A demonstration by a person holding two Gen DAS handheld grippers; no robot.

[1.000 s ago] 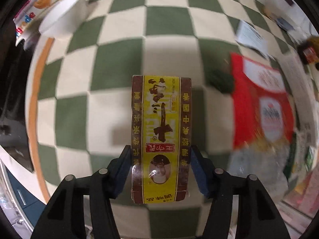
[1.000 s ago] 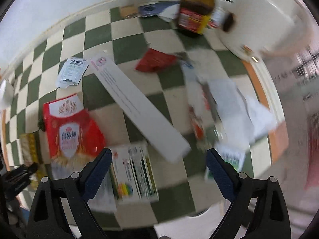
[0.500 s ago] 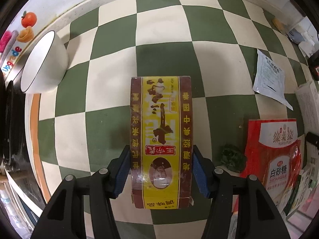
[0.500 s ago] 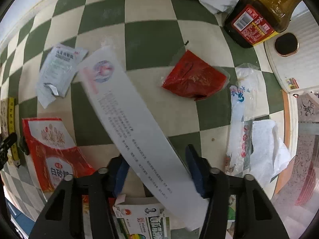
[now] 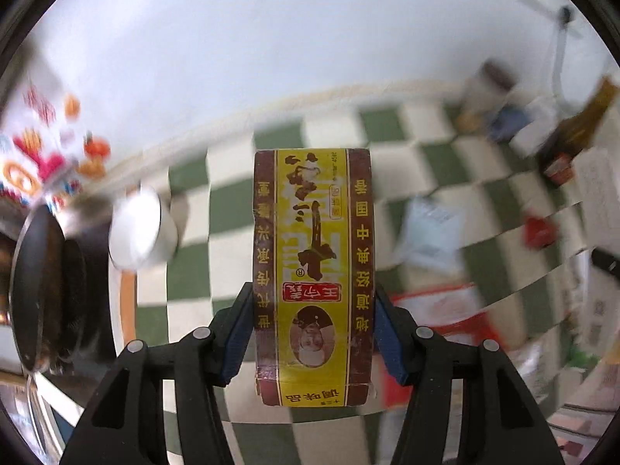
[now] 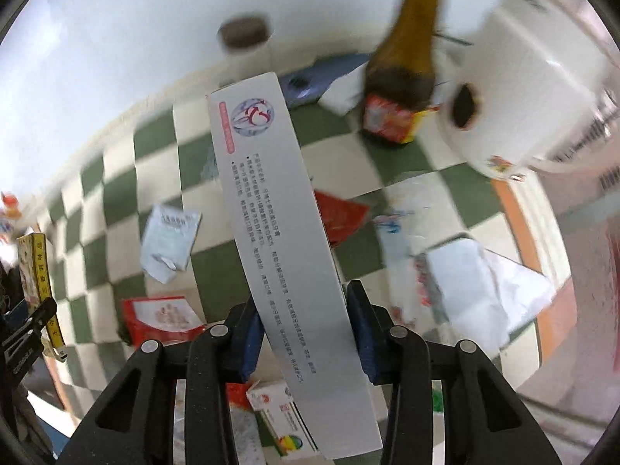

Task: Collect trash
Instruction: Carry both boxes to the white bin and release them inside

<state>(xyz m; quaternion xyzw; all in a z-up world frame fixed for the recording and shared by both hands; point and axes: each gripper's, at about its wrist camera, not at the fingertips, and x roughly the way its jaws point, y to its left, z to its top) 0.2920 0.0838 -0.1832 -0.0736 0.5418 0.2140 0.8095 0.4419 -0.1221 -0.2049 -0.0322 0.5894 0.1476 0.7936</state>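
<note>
My left gripper (image 5: 312, 333) is shut on a yellow and brown seasoning box (image 5: 313, 271) and holds it up above the green checked tablecloth (image 5: 228, 201). The same box also shows at the far left of the right wrist view (image 6: 37, 271). My right gripper (image 6: 306, 333) is shut on a long white carton (image 6: 283, 255) and holds it lifted off the table. More trash lies on the cloth: a red sugar bag (image 6: 162, 319), a pale sachet (image 6: 168, 242), a red wrapper (image 6: 341, 213), crumpled white paper (image 6: 484, 286) and a small medicine box (image 6: 286, 422).
A white bowl (image 5: 139, 232) and a dark pan (image 5: 42, 290) stand at the left. A brown sauce bottle (image 6: 407, 73), a white appliance (image 6: 534, 89) and a white jar with a dark lid (image 6: 246, 46) stand at the back by the wall.
Both grippers have risen and tilted up, so the wall now shows. The right gripper has closed on the long white carton and lifted it. The left still holds the seasoning box.
</note>
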